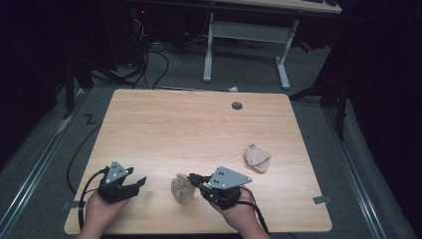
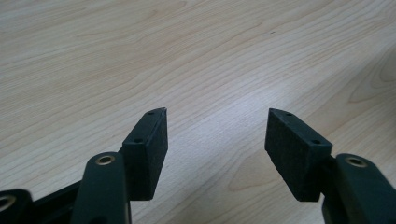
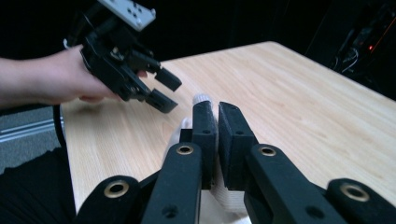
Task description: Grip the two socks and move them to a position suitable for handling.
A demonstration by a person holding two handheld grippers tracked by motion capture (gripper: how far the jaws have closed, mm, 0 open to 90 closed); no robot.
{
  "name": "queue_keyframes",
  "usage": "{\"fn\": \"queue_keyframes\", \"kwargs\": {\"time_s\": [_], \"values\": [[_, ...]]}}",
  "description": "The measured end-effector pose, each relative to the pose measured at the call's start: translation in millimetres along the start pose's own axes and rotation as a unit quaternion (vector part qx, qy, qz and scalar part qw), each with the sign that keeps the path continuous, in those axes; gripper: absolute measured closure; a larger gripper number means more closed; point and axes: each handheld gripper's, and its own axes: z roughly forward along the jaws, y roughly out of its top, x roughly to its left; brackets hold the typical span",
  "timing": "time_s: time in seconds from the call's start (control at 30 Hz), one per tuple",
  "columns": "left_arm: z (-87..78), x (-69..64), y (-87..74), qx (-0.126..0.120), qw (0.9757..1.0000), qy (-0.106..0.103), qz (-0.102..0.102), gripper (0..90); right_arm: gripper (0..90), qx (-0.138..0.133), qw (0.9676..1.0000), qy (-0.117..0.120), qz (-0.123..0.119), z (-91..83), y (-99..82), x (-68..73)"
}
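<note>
Socks: two, beige, bunched. One (image 1: 183, 189) sits at the table's (image 1: 199, 124) near edge, pinched in your right gripper (image 1: 195, 178); the other (image 1: 257, 157) lies well apart. Your left gripper (image 1: 139, 182) is spread, empty.

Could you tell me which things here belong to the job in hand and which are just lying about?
In the job: the beige sock pinched by the right gripper; the second beige sock; the open left gripper.

Lying about: table grommet, white desk frame, floor cables.
</note>
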Motion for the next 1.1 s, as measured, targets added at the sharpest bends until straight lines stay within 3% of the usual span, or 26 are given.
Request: {"fn": "queue_keyframes", "kwargs": {"time_s": [0.33, 0.47, 0.63, 0.77, 0.9, 1.03, 1.1], "values": [[10.2, -23.7, 4.6, 0.012, 0.9992, -0.018, 0.033, 39.9, 85.8, 0.032, 0.9989, -0.016, 0.029, 13.6, -20.1, -19.1], [14.2, -34.4, 8.4, 0.004, 0.9983, -0.057, 0.011, 40.6, 85.7, 0.042, 0.9975, -0.03, 0.049, 15.1, -29.9, -31.9], [22.6, -57.7, 14.3, 0.006, 0.9961, -0.086, 0.02, 41.6, 85.6, 0.053, 0.9948, -0.044, 0.076, 16.8, -42.8, -47.0], [30.6, -75.5, 21.7, 0.01, 0.9921, -0.12, 0.035, 58.0, 85.7, 0.065, 0.9923, -0.055, 0.09, 18.4, -52.0, -55.6], [41.9, -90.1, 27.9, 0.018, 0.9902, -0.129, 0.05, 68.1, 85.7, 0.076, 0.9904, -0.059, 0.099, 20.7, -59.4, -62.6], [50.7, -99.3, 37.3, 0.012, 0.9894, -0.141, 0.032, 76.4, 85.7, 0.079, 0.9897, -0.06, 0.104, 21.7, -62.7, -65.7], [56.0, -107.8, 39.7, 0.02, 0.9904, -0.126, 0.053, 81.8, 85.7, 0.081, 0.9893, -0.062, 0.104, 22.1, -63.4, -65.8]]}}
